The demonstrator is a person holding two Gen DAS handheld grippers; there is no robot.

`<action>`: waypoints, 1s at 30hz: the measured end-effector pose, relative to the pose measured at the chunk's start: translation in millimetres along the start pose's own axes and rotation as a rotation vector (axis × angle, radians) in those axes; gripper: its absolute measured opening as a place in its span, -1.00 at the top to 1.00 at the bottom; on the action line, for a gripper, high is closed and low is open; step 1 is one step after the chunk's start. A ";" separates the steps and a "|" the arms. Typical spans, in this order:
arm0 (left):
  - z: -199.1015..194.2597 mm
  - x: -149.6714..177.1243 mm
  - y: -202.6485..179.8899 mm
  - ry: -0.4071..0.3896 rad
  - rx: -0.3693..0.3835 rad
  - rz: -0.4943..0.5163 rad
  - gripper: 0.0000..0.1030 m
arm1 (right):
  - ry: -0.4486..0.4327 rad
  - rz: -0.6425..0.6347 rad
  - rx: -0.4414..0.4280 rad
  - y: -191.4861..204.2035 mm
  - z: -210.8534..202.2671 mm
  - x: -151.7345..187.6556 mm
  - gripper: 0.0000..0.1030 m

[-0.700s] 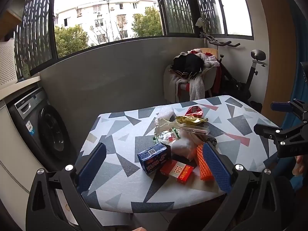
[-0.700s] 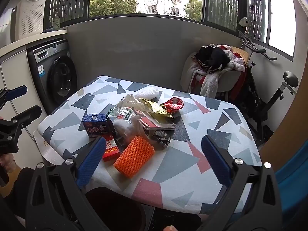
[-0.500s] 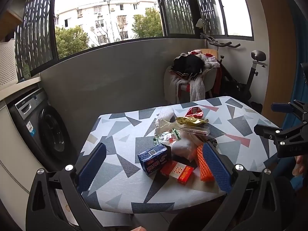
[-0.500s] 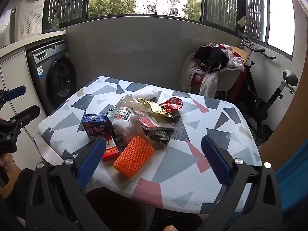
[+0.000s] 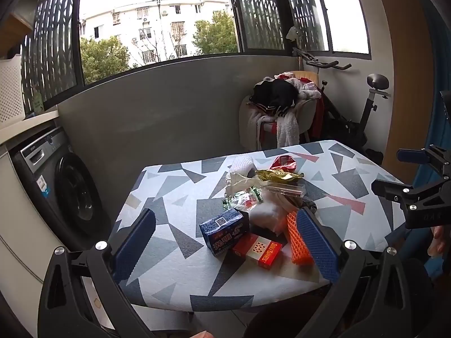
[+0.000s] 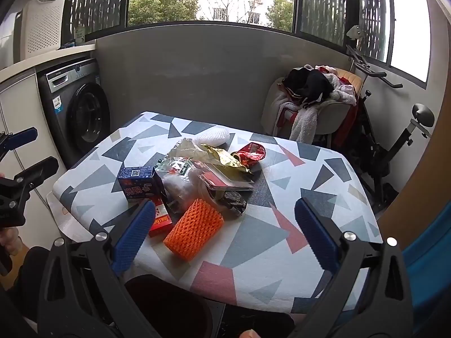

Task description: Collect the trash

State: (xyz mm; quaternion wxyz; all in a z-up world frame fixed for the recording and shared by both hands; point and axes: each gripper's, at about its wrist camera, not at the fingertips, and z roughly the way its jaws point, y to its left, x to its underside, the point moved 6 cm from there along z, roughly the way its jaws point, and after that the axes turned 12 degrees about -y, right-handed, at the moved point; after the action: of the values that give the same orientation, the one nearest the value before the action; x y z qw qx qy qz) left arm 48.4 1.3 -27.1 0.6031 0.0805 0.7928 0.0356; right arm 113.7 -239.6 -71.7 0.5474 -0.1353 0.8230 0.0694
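The left gripper [image 5: 225, 235] and the right gripper [image 6: 224, 232] are both hovering with jaws spread fully wide, holding nothing. Going in blind risks nudging the red box [image 5: 257, 250] or orange foam net [image 6: 193, 229] off the table [image 6: 324, 197] edge, since both are sitting close to it. The trash is lying heaped mid-table: a blue box [image 6: 139, 183], crumpled clear bags [image 6: 180, 177], a gold wrapper [image 6: 222, 157].

the left gripper [image 5: 225, 242] tilts downward, its 2 blue-padded fingers [image 5: 135, 239] spread wide with nothing pressed between them. the right gripper [image 6: 225, 236] tilts down too, its fingers [image 6: 315, 236] equally wide apart and gripping nothing. each gripper shows at the edge of the other's view, with part of the person's hand [image 5: 438, 239] behind its handle.
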 end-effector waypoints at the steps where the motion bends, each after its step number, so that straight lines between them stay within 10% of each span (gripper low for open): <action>1: 1.3 0.4 0.8 0.001 -0.003 0.001 -0.91 | 0.001 0.002 0.001 -0.3 0.2 0.4 -0.89; 30: 4.4 2.0 -0.1 0.005 -0.005 0.011 -0.91 | 0.008 0.002 0.002 1.6 1.3 0.2 -0.89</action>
State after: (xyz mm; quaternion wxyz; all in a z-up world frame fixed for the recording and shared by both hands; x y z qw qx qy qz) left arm 52.1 1.4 -30.1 0.6012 0.0834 0.7936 0.0413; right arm 114.2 -237.7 -72.4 0.5444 -0.1344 0.8252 0.0685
